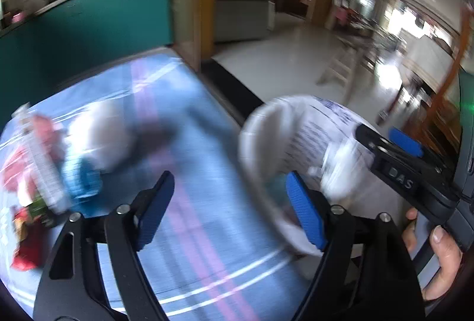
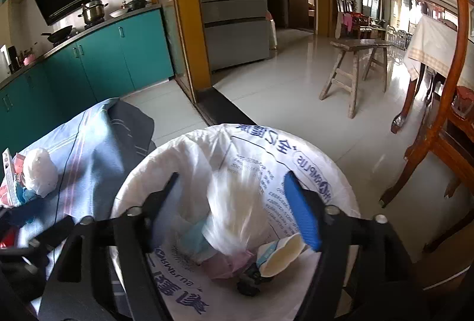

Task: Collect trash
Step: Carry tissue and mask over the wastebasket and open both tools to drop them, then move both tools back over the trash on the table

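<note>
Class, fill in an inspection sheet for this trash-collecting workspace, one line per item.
Surface: blue striped cloth over a table.
Job's things: bin lined with a printed white bag; clear plastic bag, paper and wrappers inside.
Clutter: white crumpled bag and red packets lie on the cloth.
Grippers: left hand-held gripper open over the cloth; right hand-held gripper open above the bin, nothing pressed.
Cables: thin dark cable across the cloth.
Surroundings: teal cabinets, fridge, wooden stool.
</note>
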Demonstrator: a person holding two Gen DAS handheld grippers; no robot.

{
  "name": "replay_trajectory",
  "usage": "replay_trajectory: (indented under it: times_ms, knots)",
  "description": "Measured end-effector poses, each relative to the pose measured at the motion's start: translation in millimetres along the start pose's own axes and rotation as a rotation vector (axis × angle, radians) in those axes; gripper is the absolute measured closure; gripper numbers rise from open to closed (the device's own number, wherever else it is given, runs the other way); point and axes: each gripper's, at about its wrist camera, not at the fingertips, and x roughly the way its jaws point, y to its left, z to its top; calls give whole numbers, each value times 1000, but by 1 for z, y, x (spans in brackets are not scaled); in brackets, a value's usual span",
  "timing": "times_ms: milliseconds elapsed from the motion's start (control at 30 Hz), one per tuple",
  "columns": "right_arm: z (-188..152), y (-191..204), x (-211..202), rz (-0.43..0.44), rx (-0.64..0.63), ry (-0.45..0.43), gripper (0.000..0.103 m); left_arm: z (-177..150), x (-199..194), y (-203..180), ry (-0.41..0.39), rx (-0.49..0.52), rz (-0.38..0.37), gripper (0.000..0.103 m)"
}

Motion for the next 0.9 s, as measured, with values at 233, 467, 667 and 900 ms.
replay_trajectory:
  times_ms: [233, 467, 667, 900]
  knots:
    - [-1, 28, 2, 51, -66, 11, 25, -16, -31, 80, -28, -184, 164, 21]
    - [3, 85, 3, 301, -121, 69, 25, -50, -64, 160, 4, -324, 334, 20]
    - [11, 174, 7, 570, -198, 183, 25, -68, -79, 195, 10, -370, 371, 18]
    - [-10, 241, 16, 669, -270, 249, 79, -76, -86, 204, 4, -393, 381, 16]
